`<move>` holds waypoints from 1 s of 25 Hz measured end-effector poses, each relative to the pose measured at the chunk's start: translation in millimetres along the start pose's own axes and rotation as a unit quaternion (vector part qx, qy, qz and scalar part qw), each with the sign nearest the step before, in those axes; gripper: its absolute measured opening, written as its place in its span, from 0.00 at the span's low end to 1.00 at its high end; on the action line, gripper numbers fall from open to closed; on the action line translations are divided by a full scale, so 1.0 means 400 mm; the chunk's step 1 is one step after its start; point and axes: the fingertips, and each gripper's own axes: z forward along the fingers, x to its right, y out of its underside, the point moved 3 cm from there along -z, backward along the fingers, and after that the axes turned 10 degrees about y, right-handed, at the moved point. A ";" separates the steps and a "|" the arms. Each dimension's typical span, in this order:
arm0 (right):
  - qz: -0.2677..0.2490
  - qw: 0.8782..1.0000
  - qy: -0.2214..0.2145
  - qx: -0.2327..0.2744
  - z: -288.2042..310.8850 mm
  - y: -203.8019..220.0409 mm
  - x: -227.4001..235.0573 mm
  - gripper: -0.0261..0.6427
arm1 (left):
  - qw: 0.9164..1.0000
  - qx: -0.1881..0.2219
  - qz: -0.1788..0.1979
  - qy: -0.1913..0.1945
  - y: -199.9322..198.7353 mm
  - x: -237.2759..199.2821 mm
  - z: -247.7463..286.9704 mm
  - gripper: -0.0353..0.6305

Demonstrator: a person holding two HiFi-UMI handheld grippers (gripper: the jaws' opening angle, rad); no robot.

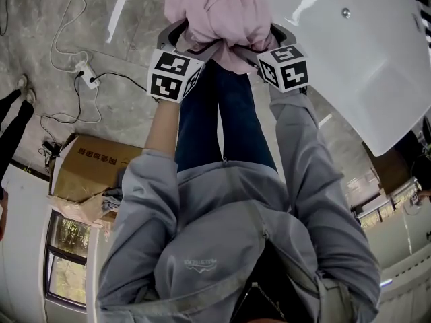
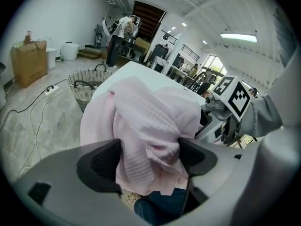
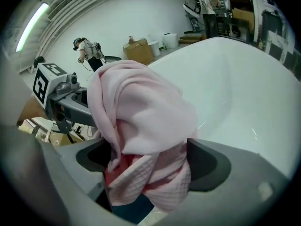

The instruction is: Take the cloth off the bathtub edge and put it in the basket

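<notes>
**Pink cloth heaped on the tub rim, fingers wide around it**

White bathtub (image 1: 350,66) filling the upper right of the head view, rim curving round toward the dark trousers (image 1: 222,126). Woven basket (image 2: 87,81) on the stone floor (image 1: 114,106) beyond the tub's far end, well apart from the cloth. Cardboard box (image 1: 87,170) on that floor at the left of the head view.

Pink cloth (image 1: 219,15) bunched over the bathtub rim, folds hanging down in front of the trousers. Left gripper (image 2: 149,160) spread wide, cloth filling the gap and brushing both fingers (image 2: 101,164), no squeeze visible. Right gripper (image 3: 148,161) equally wide, the same cloth bunched between its fingers (image 3: 207,164). Power strip (image 1: 86,73) with trailing cable farther left on the floor.
</notes>
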 end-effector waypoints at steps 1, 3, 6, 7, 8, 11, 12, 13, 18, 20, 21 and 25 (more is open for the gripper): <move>-0.006 1.000 -0.001 0.003 0.000 -0.003 -0.003 0.77 | 1.000 -0.003 -0.001 0.004 -0.002 0.001 0.006 0.60; -0.023 1.000 -0.007 0.009 -0.001 -0.008 -0.015 0.71 | 1.000 -0.010 -0.002 0.011 -0.004 0.001 0.014 0.60; -0.056 0.998 -0.006 0.018 -0.009 -0.018 -0.036 0.57 | 0.999 -0.021 -0.013 0.021 -0.004 0.002 0.020 0.60; -0.069 0.997 -0.001 0.023 -0.014 -0.024 -0.041 0.53 | 0.999 -0.024 -0.020 0.023 -0.006 0.002 0.020 0.60; -0.080 0.996 0.003 0.029 -0.022 -0.031 -0.046 0.48 | 0.999 -0.025 -0.029 0.025 -0.009 0.003 0.021 0.60; -0.071 0.996 0.000 0.049 -0.047 -0.054 -0.063 0.28 | 0.998 -0.021 -0.054 0.031 -0.020 0.007 0.016 0.59; -0.058 0.997 -0.004 0.054 -0.054 -0.057 -0.070 0.26 | 0.998 -0.019 -0.057 0.034 -0.023 0.012 0.013 0.56; -0.047 0.997 -0.006 0.057 -0.061 -0.059 -0.076 0.25 | 0.998 -0.017 -0.056 0.037 -0.027 0.020 0.008 0.51; -0.036 0.997 -0.007 0.068 -0.118 -0.087 -0.107 0.22 | 0.998 -0.003 -0.049 0.046 -0.058 0.061 -0.037 0.29; -0.045 0.996 -0.011 0.070 -0.147 -0.102 -0.120 0.22 | 0.998 0.001 -0.047 0.046 -0.073 0.076 -0.063 0.27; -0.049 0.996 -0.013 0.072 -0.162 -0.110 -0.127 0.22 | 0.998 0.004 -0.046 0.045 -0.081 0.085 -0.077 0.27; -0.065 0.994 -0.018 0.085 -0.243 -0.159 -0.154 0.22 | 0.998 0.023 -0.038 0.036 -0.134 0.127 -0.147 0.26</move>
